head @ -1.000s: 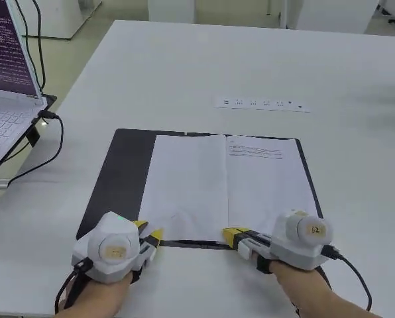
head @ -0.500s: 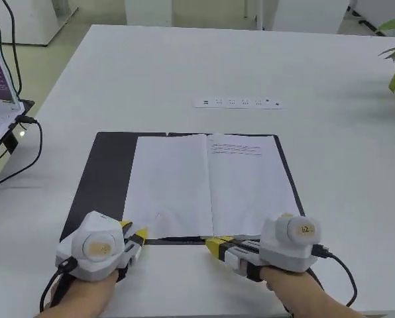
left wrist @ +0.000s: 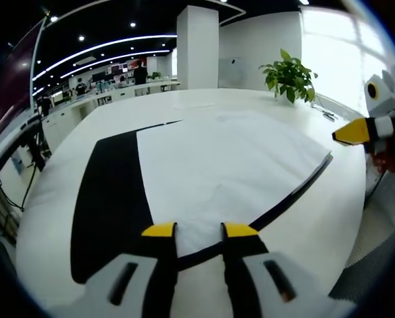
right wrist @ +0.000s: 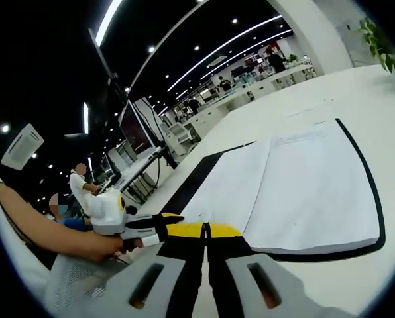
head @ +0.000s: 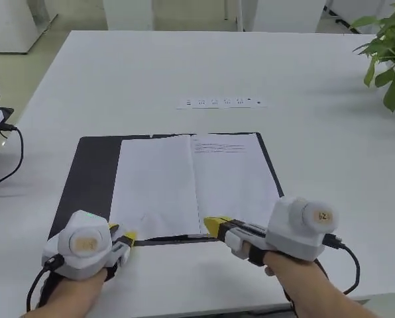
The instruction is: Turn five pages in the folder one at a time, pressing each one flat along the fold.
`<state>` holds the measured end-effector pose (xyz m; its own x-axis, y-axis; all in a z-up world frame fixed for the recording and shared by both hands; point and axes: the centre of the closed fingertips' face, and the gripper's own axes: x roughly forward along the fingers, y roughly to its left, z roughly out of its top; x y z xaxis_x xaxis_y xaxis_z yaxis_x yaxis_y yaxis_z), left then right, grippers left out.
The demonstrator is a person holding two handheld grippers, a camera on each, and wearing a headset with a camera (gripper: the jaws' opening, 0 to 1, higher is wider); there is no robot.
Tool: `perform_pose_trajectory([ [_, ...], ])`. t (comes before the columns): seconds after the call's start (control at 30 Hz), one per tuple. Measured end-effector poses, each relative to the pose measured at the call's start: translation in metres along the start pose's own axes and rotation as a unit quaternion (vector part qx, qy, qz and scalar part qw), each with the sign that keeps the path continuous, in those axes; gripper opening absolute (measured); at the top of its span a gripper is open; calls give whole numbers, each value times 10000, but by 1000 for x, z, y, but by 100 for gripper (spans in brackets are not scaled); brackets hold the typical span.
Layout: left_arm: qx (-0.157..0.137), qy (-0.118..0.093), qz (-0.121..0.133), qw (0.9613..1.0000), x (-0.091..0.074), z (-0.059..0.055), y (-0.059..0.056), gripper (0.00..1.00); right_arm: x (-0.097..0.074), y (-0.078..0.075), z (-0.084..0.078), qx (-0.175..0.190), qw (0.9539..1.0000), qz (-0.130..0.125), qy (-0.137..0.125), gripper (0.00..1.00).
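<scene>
Mostly the camera has moved: the whole head view slid sideways and a plant [head: 386,53] came in at the far right, while both grippers keep about the same place at the near edge of the folder [head: 91,172].

The right gripper [head: 211,223] has its jaws pressed together with nothing between them. Its tips point across the near edge, just beside the foot of the fold [head: 195,185]. From these tips the fold runs straight away. The right-hand page [head: 234,179] lies ahead and to the outer side, and its free edge is well apart from the tips.

The left gripper [left wrist: 199,230] is released, jaws apart, at the near edge of the left-hand page [head: 154,185].

So the right gripper is the nearer one for the next page — I judge it must travel outward along the near edge to reach that free edge. The folder lies open and flat on the table [head: 184,73].
</scene>
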<state>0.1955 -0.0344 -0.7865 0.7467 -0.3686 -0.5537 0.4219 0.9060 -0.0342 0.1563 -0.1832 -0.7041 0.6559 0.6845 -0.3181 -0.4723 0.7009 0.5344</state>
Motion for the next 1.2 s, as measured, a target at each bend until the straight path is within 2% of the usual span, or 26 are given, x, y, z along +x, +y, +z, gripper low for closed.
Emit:
perform_pose_trajectory([
  [0.1, -156, 205, -114, 9996, 0, 0, -8, 36, -8, -5, 8, -5, 9998, -154, -78, 0],
  [0.2, -278, 332, -138, 9990, -3, 2, -10, 41, -14, -9, 15, -9, 9995, -286, -105, 0],
  [0.27, -238, 267, -150, 9992, -8, 7, -10, 44, -19, -13, 17, -17, 9993, -353, -96, 0],
  [0.33, -298, 374, -209, 9986, -14, 8, -12, 47, -24, -18, 20, -104, 9987, -503, -70, 6],
  [0.47, -342, 308, -323, 9984, -27, 17, -15, 51, -32, -26, 23, -178, 9978, -635, -36, 13],
  [0.57, -404, 322, -319, 9982, -37, 20, -14, 52, -41, -33, 25, -555, 9951, -817, 78, 15],
  [0.6, -431, 379, -321, 9978, -39, 18, -13, 53, -44, -34, 26, -601, 9946, -839, 82, 17],
  [0.77, -496, 334, -383, 9975, -57, 25, -16, 60, -57, -36, 32, -1010, 9899, -968, 213, 25],
  [0.93, -480, 341, -467, 9972, -69, 27, -21, 65, -69, -38, 38, -1169, 9871, -1073, 212, 34],
  [1.0, -567, 299, -490, 9967, -74, 29, -23, 68, -73, -40, 38, -1204, 9854, -1185, 223, 39],
  [1.1, -464, 292, -520, 9971, -80, 34, -27, 71, -78, -46, 32, -1372, 9797, -1398, 427, 46],
  [1.2, -396, 221, -522, 9976, -86, 43, -29, 73, -81, -46, 31, -1436, 9775, -1486, 421, 53],
])
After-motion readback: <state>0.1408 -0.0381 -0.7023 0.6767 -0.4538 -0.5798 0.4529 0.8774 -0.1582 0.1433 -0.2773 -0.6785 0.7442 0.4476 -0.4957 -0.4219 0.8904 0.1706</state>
